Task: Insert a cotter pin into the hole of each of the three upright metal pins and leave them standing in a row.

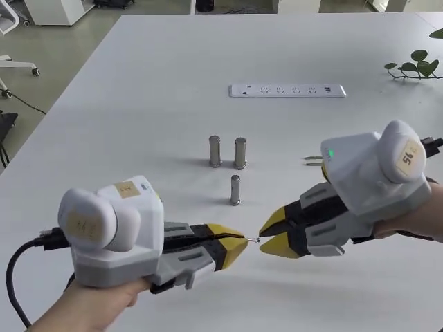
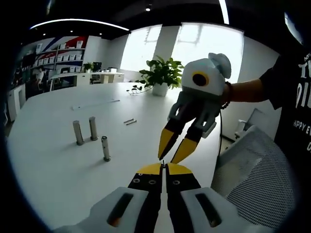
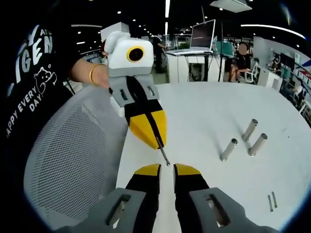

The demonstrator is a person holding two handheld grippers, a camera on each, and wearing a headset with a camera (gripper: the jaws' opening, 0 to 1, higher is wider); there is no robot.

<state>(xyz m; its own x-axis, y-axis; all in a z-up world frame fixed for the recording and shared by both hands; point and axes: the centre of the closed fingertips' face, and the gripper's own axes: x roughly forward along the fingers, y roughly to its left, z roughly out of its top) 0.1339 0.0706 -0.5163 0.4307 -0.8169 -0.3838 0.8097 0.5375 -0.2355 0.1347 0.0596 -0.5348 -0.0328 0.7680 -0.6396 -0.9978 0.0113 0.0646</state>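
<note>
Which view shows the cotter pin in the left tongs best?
The right gripper view: the cotter pin sticks out clear of the shut left tongs against the white table. In the head view it is a tiny sliver at the tong tips; in the left gripper view, a short stub above its own tips.

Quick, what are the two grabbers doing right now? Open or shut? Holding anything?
Left gripper: shut on a cotter pin.
Right gripper: open, holding nothing, tips close to the pin's end.
</note>
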